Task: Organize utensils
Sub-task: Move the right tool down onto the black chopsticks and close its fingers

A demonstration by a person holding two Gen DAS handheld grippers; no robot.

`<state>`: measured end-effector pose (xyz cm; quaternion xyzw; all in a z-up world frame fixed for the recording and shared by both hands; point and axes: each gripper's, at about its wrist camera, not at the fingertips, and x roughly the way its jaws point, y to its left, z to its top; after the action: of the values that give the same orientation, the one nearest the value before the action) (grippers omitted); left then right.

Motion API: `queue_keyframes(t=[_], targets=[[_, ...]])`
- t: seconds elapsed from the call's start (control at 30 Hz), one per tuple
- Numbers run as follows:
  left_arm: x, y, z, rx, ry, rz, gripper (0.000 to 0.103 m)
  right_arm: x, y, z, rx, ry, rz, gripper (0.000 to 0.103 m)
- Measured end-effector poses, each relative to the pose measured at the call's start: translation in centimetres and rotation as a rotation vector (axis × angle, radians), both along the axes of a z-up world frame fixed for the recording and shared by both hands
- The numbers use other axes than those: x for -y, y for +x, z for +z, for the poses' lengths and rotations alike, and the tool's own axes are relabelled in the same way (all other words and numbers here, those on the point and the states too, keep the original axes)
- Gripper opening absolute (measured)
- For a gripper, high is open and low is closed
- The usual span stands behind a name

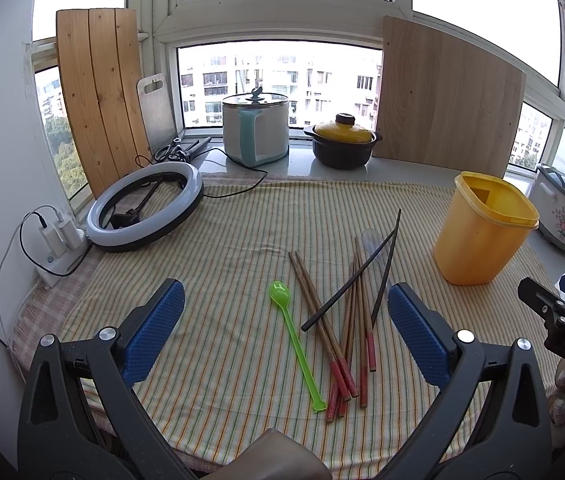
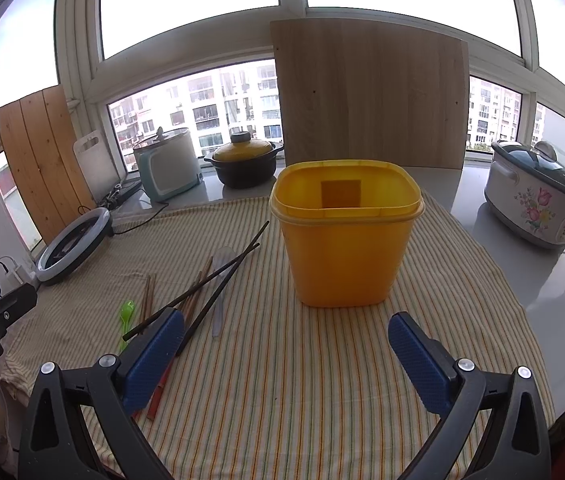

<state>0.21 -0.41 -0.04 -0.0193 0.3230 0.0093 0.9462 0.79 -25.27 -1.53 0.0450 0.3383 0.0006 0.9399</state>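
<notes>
A green plastic spoon lies on the striped cloth beside several wooden chopsticks with red ends, two black chopsticks and a clear spoon. A yellow open tub stands to their right. My left gripper is open and empty, hovering over the pile. My right gripper is open and empty, in front of the tub, with the black chopsticks and green spoon to its left. It also shows at the right edge of the left wrist view.
A ring light and charger sit far left. A pot, a black casserole with yellow lid, wooden boards and a floral rice cooker line the windowsill. The striped cloth covers the table.
</notes>
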Motion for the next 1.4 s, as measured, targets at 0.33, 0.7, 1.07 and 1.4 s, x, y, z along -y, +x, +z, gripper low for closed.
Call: queue_keyframes(t=[0.33, 0.7, 1.07, 1.4], targets=[[-0.3, 0.3, -0.4, -0.008, -0.003, 0.005, 0.103, -0.1, 0.2, 0.0, 0.0, 0.0, 0.002, 0.103], [-4.2, 1.7, -2.6, -0.045, -0.026, 0.054, 0.103, -0.3, 0.6, -0.8, 0.018, 0.021, 0.038, 0.1], [-6.4, 2.8, -4.7, -0.057, -0.062, -0.02, 0.096, -1.4, 2.3, -2.7, -0.059, 0.077, 0.107, 0.083], [-5.6, 4.3, -7.1, -0.17, -0.16, -0.156, 0.065, -3.5, 4.0, -5.7, -0.195, 0.225, 0.203, 0.061]])
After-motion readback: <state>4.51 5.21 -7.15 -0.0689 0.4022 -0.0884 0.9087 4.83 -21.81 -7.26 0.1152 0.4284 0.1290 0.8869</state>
